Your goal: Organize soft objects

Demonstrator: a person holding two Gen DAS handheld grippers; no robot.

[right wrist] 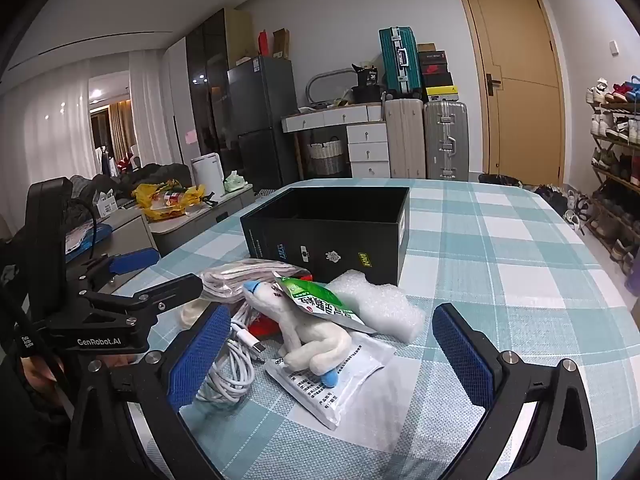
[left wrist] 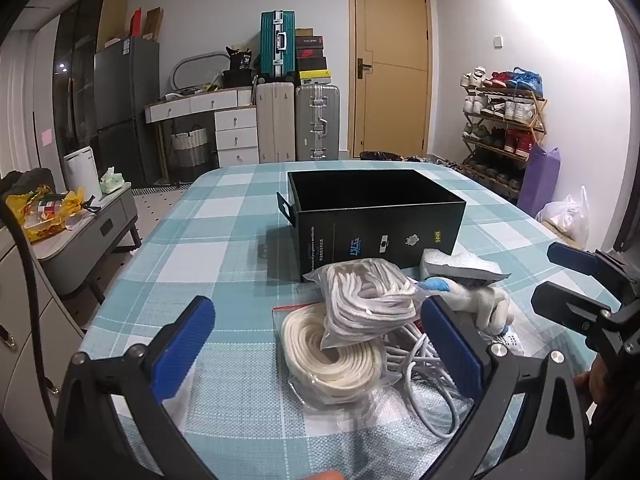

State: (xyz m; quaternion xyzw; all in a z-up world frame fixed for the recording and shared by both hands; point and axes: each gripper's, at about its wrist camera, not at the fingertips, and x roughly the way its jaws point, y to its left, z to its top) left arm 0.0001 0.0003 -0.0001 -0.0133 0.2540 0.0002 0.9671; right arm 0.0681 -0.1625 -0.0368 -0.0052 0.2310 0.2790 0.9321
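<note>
An open black box [left wrist: 372, 216] [right wrist: 332, 232] stands on the checked tablecloth. In front of it lies a pile: two bagged coils of white rope [left wrist: 360, 312], a white cable [left wrist: 432, 364] [right wrist: 232, 364], a white plush toy [right wrist: 308, 332] [left wrist: 488, 304], a green packet [right wrist: 316, 296], a white flat packet [right wrist: 340, 376] and bubble wrap [right wrist: 376, 304] [left wrist: 460, 262]. My left gripper [left wrist: 316, 352] is open and empty, just in front of the rope bags. My right gripper [right wrist: 332, 352] is open and empty, its fingers on either side of the plush toy and white packet.
The table [left wrist: 224, 240] has a rounded edge on the left. A grey side table with yellow bags [left wrist: 52, 212] stands to the left. Suitcases [left wrist: 298, 120], drawers, a door and a shoe rack [left wrist: 504, 120] are behind. Each gripper shows in the other's view [left wrist: 580, 292] [right wrist: 120, 312].
</note>
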